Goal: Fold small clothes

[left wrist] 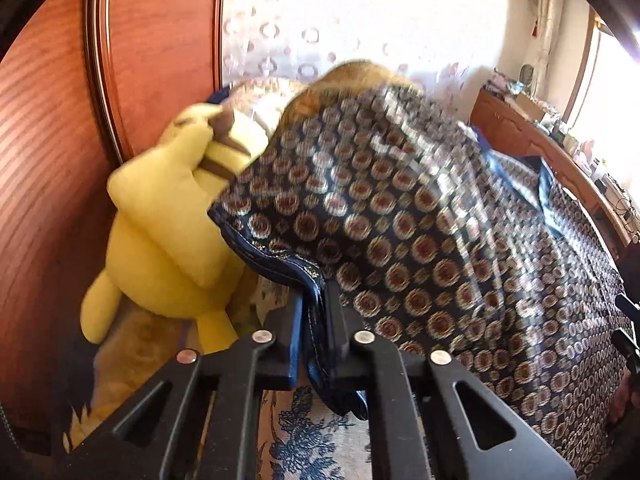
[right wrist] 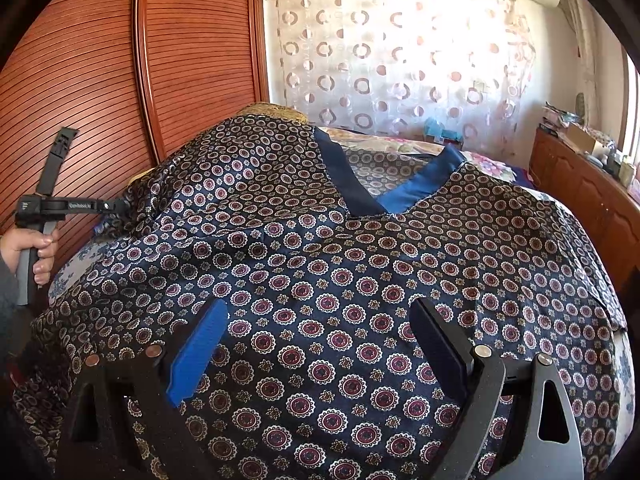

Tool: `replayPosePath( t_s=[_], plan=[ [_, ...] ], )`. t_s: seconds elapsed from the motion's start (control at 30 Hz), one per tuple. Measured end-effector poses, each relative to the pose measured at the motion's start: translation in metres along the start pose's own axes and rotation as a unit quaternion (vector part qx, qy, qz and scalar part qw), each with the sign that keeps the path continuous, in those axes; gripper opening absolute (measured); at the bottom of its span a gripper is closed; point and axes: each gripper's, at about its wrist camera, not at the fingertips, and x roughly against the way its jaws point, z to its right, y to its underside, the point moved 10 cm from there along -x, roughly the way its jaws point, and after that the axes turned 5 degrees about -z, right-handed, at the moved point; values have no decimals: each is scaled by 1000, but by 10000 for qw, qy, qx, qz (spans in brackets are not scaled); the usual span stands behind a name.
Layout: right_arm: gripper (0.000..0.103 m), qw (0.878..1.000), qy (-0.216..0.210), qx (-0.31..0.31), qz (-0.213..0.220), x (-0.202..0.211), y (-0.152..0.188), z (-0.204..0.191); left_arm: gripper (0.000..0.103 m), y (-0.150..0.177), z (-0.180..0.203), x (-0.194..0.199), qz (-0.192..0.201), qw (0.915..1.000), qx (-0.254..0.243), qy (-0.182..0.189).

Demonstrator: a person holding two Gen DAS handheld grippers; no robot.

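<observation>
Patterned navy shirt (right wrist: pixel 320 280) lies spread across the bed (right wrist: pixel 72 268), V-neck collar (right wrist: pixel 380 196) pointing toward the curtain (right wrist: pixel 400 60); only the right wrist view gives this full layout. That same view shows the person's hand (right wrist: pixel 40 252) at the far left, gripping the left gripper (right wrist: pixel 116 205) by its handle, its tip buried in bunched cloth at the shirt's left edge.

Left wrist view alone shows a yellow plush toy (left wrist: pixel 160 232) slumped against the wooden wardrobe (left wrist: pixel 52 160), just beyond the lifted cloth. Here the left gripper (left wrist: pixel 316 320) is clenched on the shirt's hem (left wrist: pixel 280 264): jaws nearly together, the dark blue edge pinched between the pads and hanging out below them.

Right gripper (right wrist: pixel 320 344) is released, jaws standing wide over the shirt's middle with nothing between the pads; contact with the cloth underneath cannot be told.

Cloth in the left view is motion-blurred, pattern smeared. Shirt's right sleeve runs off past the bed edge. Items on the side cabinet (right wrist: pixel 580 184) are too small to make out.
</observation>
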Motion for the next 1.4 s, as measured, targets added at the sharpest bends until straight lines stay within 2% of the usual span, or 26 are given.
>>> replayPosePath(
  t_s=[0.17, 0.33, 0.43, 0.53, 0.6, 0.73, 0.77, 0.83, 0.9, 1.03, 1.17, 1.27, 1.4],
  plan=[
    [93, 10000, 4, 0, 0, 0, 0, 0, 7, -19, 21, 33, 411, 9987, -219, 217],
    [93, 10000, 6, 8, -4, 0, 0, 0, 7, -43, 85, 63, 693, 9924, -839, 568],
    [93, 10000, 0, 0, -2, 0, 1, 1, 7, -44, 133, 74, 727, 9855, -1293, 826],
    [93, 10000, -8, -11, -8, 0, 1, 2, 7, -41, 164, 77, 727, 9809, -1576, 875],
    [93, 10000, -11, -11, -7, 0, 2, 2, 21, -38, 172, 79, 756, 9790, -1661, 906],
    [93, 10000, -31, -17, -1, 0, 1, 2, 36, -33, 163, 83, 790, 9792, -1616, 937],
    [93, 10000, -36, -22, -1, 0, 1, 2, 46, -34, 158, 83, 796, 9799, -1597, 895],
    [93, 10000, -39, -26, 0, 0, 1, 2, 56, -32, 147, 87, 846, 9810, -1535, 832],
    [93, 10000, -37, -26, 1, 0, 1, 2, 78, -28, 137, 87, 855, 9830, -1394, 832],
    [93, 10000, -26, -20, -2, -1, 1, 2, 80, -14, 121, 70, 639, 9885, -1108, 806],
    [93, 10000, -14, -6, -6, -1, 2, 1, 80, 3, 109, 43, 283, 9936, -928, 571],
    [93, 10000, -3, -2, -7, -1, 1, 1, 80, 13, 104, 26, 31, 9950, -857, 518],
    [93, 10000, -5, -6, -2, -2, 1, 0, 80, 21, 107, 13, -107, 9948, -848, 549]
  ],
)
